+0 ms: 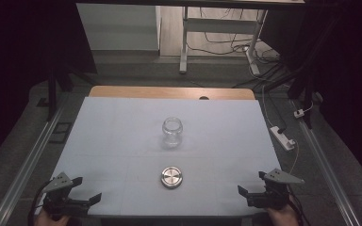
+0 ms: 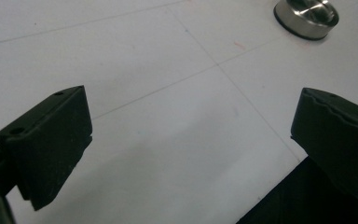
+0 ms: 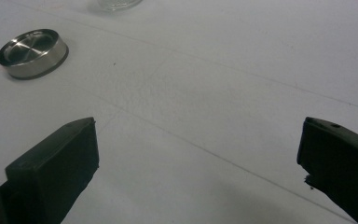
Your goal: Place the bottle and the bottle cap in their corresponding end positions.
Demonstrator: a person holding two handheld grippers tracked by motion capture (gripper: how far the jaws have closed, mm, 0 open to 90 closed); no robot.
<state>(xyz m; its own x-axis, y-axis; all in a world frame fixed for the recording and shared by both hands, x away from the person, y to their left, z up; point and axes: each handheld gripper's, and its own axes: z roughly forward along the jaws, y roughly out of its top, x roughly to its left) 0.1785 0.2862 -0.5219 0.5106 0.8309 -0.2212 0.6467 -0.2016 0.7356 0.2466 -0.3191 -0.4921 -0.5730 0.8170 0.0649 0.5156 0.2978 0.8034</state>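
A clear glass jar stands upright and uncapped at the middle of the white table sheet. Its round metal lid lies flat on the sheet in front of it, apart from the jar. The lid appears at the top right of the left gripper view and at the upper left of the right gripper view. My left gripper rests open at the front left corner, holding nothing. At the front right corner my right gripper is open too, with bare sheet between its jaws. The jar's base peeks in at the top.
The sheet covers a wooden table with metal rails along both sides. A white power strip and cables lie on the floor to the right. A desk frame stands beyond the far edge.
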